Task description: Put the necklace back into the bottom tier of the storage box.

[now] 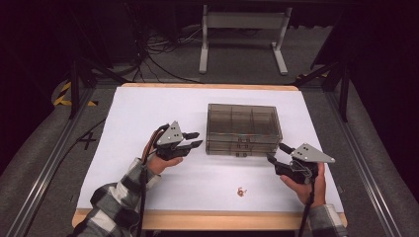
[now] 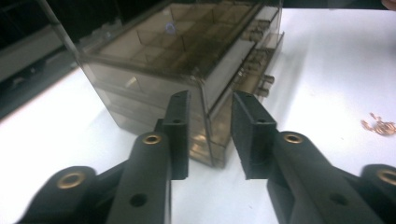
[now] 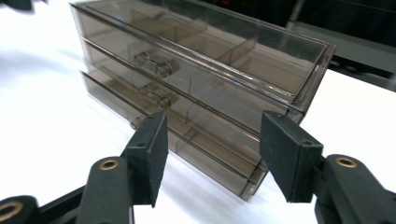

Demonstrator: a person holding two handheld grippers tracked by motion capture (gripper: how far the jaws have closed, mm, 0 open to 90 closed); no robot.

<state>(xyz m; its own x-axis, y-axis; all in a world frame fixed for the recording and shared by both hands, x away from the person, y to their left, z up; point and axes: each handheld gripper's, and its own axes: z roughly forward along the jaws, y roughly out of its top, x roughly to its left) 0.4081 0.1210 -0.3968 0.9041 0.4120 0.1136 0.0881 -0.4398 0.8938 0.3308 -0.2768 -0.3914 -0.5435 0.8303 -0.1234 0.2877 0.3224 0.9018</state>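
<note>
Your left hand-held gripper [image 1: 196, 139] sits just off the left front corner of the smoked clear drawer box [image 1: 243, 127], its jaws parted a little with nothing between them. In the left gripper view that corner of the box [image 2: 187, 60] stands right ahead of the gap between the pads, close but not touched. Your right hand-held gripper [image 1: 277, 152] sits at the right front corner of the box, jaws spread wider and pinching nothing; in the right gripper view the box's lower right corner [image 3: 201, 88] lies just beyond the two pads, apart from them. The box stands right of the middle of the white surface [image 1: 148, 108], well back from its near edge, with three drawers stacked at the front, each with a small clear knob, and open compartments on top. A small coppery trinket [image 1: 240, 192] lies alone on the surface near the near edge, well in front of the box, between your two hands.
</note>
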